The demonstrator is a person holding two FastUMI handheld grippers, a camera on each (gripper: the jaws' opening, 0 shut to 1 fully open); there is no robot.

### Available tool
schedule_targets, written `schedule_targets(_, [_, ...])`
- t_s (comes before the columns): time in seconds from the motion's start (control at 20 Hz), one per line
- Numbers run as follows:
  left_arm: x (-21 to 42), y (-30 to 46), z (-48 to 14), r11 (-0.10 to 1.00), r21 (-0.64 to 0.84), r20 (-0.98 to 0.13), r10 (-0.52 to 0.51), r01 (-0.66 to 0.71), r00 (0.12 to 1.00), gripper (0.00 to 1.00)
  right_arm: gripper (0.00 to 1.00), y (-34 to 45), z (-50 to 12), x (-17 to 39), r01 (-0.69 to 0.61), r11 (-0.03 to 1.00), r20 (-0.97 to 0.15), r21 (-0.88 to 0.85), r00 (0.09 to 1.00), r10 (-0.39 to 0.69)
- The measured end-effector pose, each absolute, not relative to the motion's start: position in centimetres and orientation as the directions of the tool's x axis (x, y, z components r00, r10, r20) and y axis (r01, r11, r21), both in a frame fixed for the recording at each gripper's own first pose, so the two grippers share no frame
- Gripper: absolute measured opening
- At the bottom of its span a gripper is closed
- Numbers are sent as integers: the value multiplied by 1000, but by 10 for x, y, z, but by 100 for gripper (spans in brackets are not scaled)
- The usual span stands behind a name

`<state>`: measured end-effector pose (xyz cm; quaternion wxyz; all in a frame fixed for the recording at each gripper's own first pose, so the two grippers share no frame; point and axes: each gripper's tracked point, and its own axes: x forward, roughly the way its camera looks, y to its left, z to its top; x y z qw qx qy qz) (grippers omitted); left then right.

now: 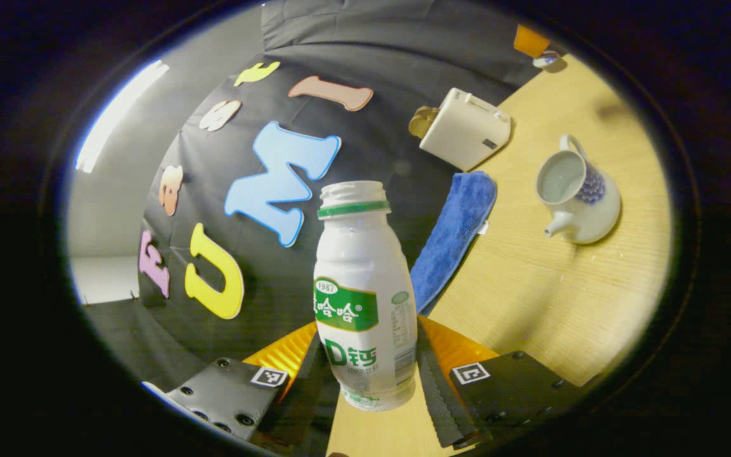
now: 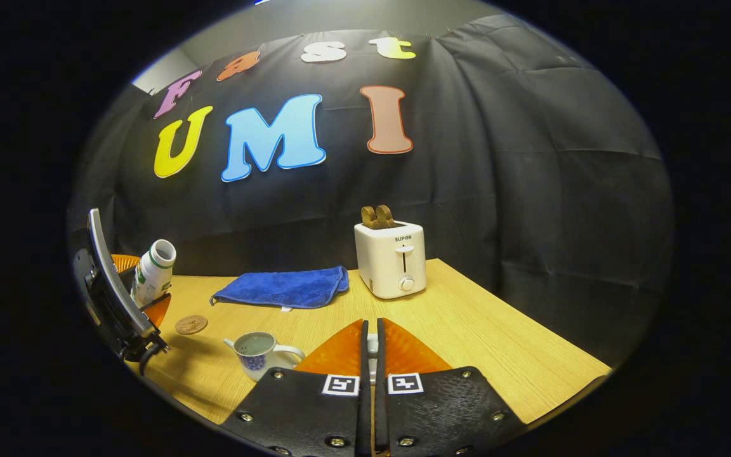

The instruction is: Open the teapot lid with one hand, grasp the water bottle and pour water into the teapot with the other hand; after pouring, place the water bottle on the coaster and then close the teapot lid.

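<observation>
Pale wooden table (image 1: 530, 304) against a black cloth wall, seen tilted in the left gripper view. Left gripper (image 1: 368, 343) clamped on the lower body of the water bottle (image 1: 362, 285), cap off, neck free. Teapot (image 1: 578, 190) well off to the right, lidless, mouth wide open, near a blue cloth (image 1: 457, 235) and a toaster (image 1: 465, 129). For a clean pour: bring the neck right above the open mouth first, then tip slowly, grip kept low and firm. Pale inside of the pot: water or bare glaze, impossible to tell. Fill level of the bottle hidden by its opaque wall.

Same table level in the right gripper view. Right gripper (image 2: 372, 330) almost closed, pinching a small pale thing, probably the teapot lid (image 2: 372, 346), nearly all of it hidden between the fingers. Best held clear of the pot. Coaster (image 2: 191, 324) bare, near the teapot, below the raised bottle. Teapot handle partly cut off by the near finger.
</observation>
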<state>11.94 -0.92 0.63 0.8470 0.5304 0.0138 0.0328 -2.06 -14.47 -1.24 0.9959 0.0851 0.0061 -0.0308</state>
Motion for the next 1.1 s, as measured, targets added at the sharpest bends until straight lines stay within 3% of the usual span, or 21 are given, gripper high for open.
schedule_targets(0.1, [121, -19, 6, 382, 924, 14, 50, -32, 999, 84, 2, -148, -15, -20, 61, 983, -22, 174, 998, -58])
schedule_targets(0.15, [122, -24, 5, 356, 934, 13, 40, -27, 999, 79, 2, -149, -16, -20, 60, 983, -23, 176, 998, -57])
schedule_targets(0.2, [123, -28, 3, 329, 944, 14, 31, -23, 999, 84, 2, -151, -17, -20, 60, 982, -24, 177, 998, -57])
schedule_targets(0.4, [127, -42, 2, 221, 975, 21, 6, -22, 1000, 74, 2, -156, -21, -19, 61, 982, -27, 178, 998, -57])
schedule_targets(0.75, [129, -49, -3, 85, 996, 26, -12, -24, 1000, 84, 2, -162, -31, -18, 61, 980, -43, 191, 998, -54])
schedule_targets(1.0, [126, -54, -4, -2, 999, 43, -28, -43, 999, 84, 2, -164, -35, -16, 61, 978, -47, 200, 997, -53])
schedule_targets(1.1, [126, -54, -3, -15, 999, 42, -32, -43, 999, 74, 2, -164, -37, -15, 59, 977, -51, 205, 997, -50])
